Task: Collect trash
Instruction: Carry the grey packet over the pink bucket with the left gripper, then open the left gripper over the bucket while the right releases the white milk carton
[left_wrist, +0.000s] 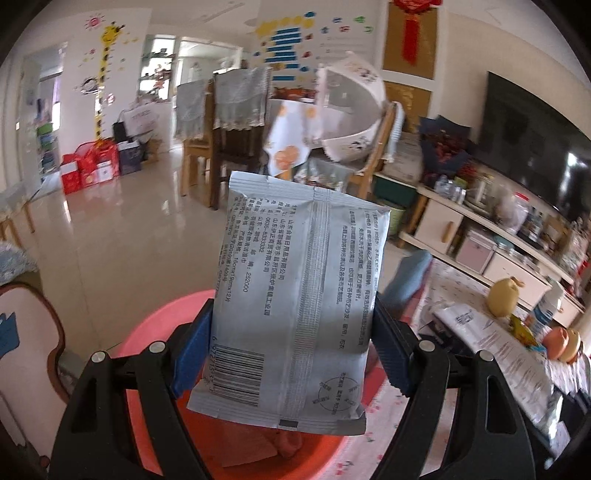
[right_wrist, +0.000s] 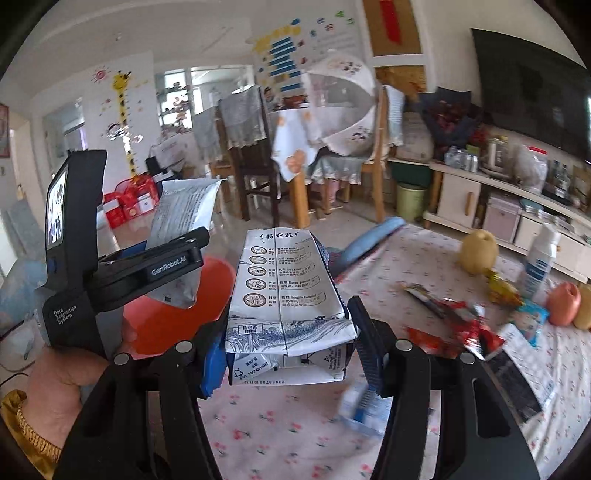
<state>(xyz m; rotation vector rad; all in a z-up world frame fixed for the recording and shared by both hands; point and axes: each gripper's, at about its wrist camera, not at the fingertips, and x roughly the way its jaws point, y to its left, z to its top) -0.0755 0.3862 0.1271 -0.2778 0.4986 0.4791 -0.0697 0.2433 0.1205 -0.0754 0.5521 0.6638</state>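
My left gripper (left_wrist: 291, 350) is shut on a silver wet-wipe packet (left_wrist: 295, 295), held upright above a red plastic basin (left_wrist: 155, 325) at the table's edge. In the right wrist view the left gripper (right_wrist: 177, 258) with the packet (right_wrist: 184, 210) hovers over the basin (right_wrist: 173, 321). My right gripper (right_wrist: 288, 343) is shut on a white and blue milk carton (right_wrist: 284, 288), held above the floral tablecloth (right_wrist: 280, 432), just right of the basin.
On the table to the right lie red snack wrappers (right_wrist: 458, 328), a yellow pear (right_wrist: 478, 251), an orange bottle (right_wrist: 563, 302), a white can (right_wrist: 539, 258), papers (left_wrist: 509, 354) and a blue cloth (right_wrist: 373, 236). Chairs and a dining table (right_wrist: 332, 155) stand beyond.
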